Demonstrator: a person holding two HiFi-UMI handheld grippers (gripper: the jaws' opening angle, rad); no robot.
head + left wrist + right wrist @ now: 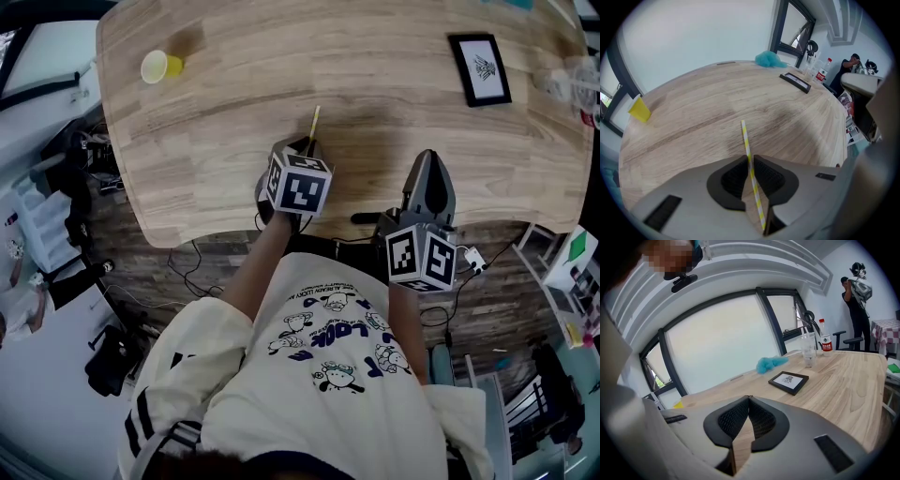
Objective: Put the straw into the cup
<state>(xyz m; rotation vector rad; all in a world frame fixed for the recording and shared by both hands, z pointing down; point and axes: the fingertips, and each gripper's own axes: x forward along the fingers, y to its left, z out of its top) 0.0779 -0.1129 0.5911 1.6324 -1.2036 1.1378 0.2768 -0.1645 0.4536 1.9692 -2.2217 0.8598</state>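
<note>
Held the yellow-and-white striped straw (746, 145) pinched in the left gripper (750, 159), with the jaws closed on its shaft. Had one end poking forward past the jaw tips over the wood and the other running back between the jaw bodies. Saw the yellow cup (161, 67) well apart from it, near the far left edge of the tabletop (394, 94); could not tell whether upright or on its side. Had the left gripper low over the near part of the tabletop, the straw's free end pointing away from the body. Carried the right gripper (429, 157) near it on the right, at the tabletop's near edge, jaws pressed together at the tips with nothing between them. Found a black picture frame (480, 68) lying flat toward the far right, a fluffy blue thing (769, 59) at the far edge, and clear bottles (808, 350) at the right end. Made out a person in dark clothes (855, 291) standing past the tabletop, by the wall.
</note>
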